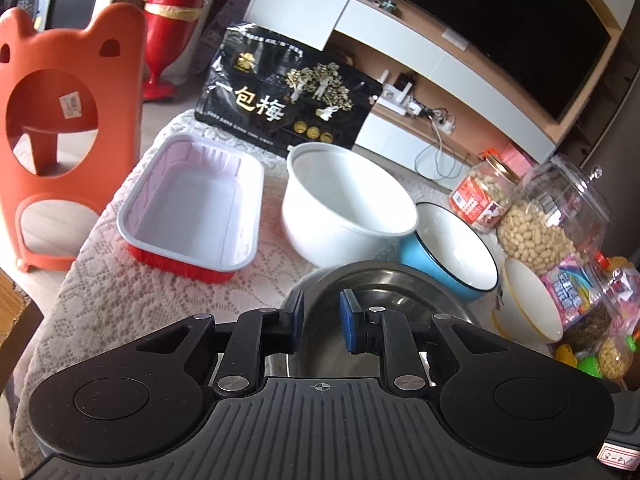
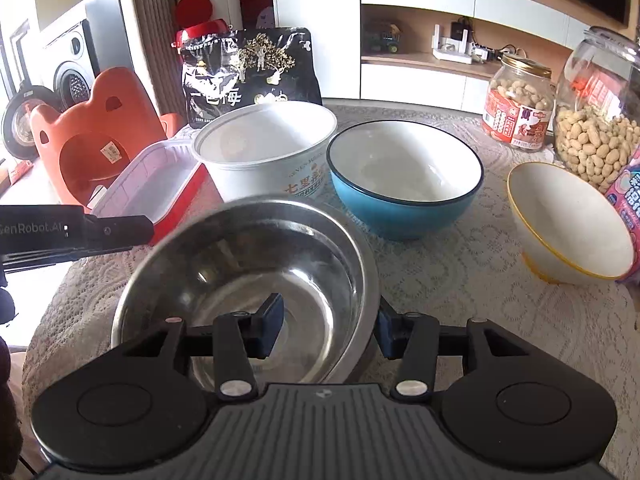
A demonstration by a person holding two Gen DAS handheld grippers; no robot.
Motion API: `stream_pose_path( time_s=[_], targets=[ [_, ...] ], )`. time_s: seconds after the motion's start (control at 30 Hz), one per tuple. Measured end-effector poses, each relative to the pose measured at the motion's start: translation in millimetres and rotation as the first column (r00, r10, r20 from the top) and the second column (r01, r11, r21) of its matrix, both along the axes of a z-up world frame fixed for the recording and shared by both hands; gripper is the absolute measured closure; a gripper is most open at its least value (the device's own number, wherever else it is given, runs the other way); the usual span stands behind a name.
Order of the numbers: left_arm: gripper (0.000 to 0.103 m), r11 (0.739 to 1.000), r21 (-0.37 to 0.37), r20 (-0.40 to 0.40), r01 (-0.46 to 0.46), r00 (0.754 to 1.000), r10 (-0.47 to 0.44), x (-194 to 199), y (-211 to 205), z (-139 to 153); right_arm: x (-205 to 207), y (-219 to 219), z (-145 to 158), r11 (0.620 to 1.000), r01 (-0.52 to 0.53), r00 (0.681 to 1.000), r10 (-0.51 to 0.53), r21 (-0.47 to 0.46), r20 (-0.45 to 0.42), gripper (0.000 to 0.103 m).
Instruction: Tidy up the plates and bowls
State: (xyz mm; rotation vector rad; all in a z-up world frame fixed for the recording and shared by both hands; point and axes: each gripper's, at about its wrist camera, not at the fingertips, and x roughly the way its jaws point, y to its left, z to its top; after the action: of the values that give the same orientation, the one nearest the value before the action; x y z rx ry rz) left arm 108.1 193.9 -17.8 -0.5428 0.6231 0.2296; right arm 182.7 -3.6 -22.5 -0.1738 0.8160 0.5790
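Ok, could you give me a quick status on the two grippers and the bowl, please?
Left gripper and right gripper open, each astride the rim of the round stainless-steel bowl. Blue ceramic bowl and white paper tub close behind it.

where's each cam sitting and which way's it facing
Left wrist: on the left claw, looking down across the table; its fingers straddle the steel bowl rim, apparently touching.
Right wrist: on the right claw, looking forward and down; its fingers straddle the same bowl, and the left claw enters from the left.
Shared: steel bowl, white tub, blue bowl.
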Motion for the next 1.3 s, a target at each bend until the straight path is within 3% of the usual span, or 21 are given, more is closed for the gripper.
stream_pose_path(
  time_s=[0.2, 0.37, 0.53, 0.63, 0.77, 0.87, 0.97, 1.03, 1.1, 1.23, 1.3],
  targets=[
    [0.081, 1.000, 0.000, 0.013, -0.024, 1.000, 0.024, -2, 10, 0, 2, -6, 1, 0.999, 0.012, 1.000, -0.013, 0.033, 0.016, 0.055],
    [0.078, 0.997, 0.078, -0.069, -0.028, 0.997, 0.033, 6, 6, -10, 11, -22, 4, 0.996, 0.078, 0.997, -0.080, 0.050, 0.020, 0.053],
    [0.072, 0.998, 0.059, -0.050, -0.029, 0.998, 0.031, 6, 10, -15, 26, -29, -10, 0.990, 0.123, 0.991, -0.118, 0.069, -0.067, 0.052],
    [0.075, 0.999, -0.003, -0.036, -0.052, 0.998, 0.052, 3, 18, -16, 35, -28, -23, 0.987, 0.135, 0.981, -0.121, 0.086, -0.152, 0.052],
    [0.075, 0.998, -0.005, -0.030, -0.060, 0.998, 0.060, 1, 22, -14, 40, -28, -33, 0.982, 0.149, 0.968, -0.122, 0.114, -0.218, 0.051],
    [0.075, 0.998, 0.049, -0.052, 0.041, 0.998, -0.039, 9, 7, -16, 40, -28, -36, 0.982, 0.148, 0.966, -0.118, 0.117, -0.230, 0.050],
    [0.074, 0.978, 0.153, -0.090, 0.140, 0.988, -0.128, 16, -17, -20, 39, -28, -36, 0.983, 0.143, 0.967, -0.113, 0.118, -0.229, 0.050],
    [0.075, 0.971, 0.188, -0.091, 0.147, 0.987, -0.132, 16, -20, -23, 38, -28, -35, 0.984, 0.137, 0.968, -0.109, 0.115, -0.225, 0.050],
    [0.078, 0.980, 0.160, -0.072, 0.121, 0.991, -0.111, 14, -13, -23, 36, -28, -35, 0.985, 0.131, 0.971, -0.105, 0.111, -0.215, 0.050],
    [0.078, 0.952, 0.295, 0.038, 0.078, 0.995, -0.093, -1, -14, -10, 32, -25, -35, 0.990, 0.106, 0.983, -0.090, 0.093, -0.159, 0.050],
    [0.078, 0.962, 0.248, 0.035, 0.113, 0.991, -0.126, -1, -13, -11, 31, -23, -36, 0.992, 0.094, 0.986, -0.081, 0.084, -0.148, 0.050]
  ],
)
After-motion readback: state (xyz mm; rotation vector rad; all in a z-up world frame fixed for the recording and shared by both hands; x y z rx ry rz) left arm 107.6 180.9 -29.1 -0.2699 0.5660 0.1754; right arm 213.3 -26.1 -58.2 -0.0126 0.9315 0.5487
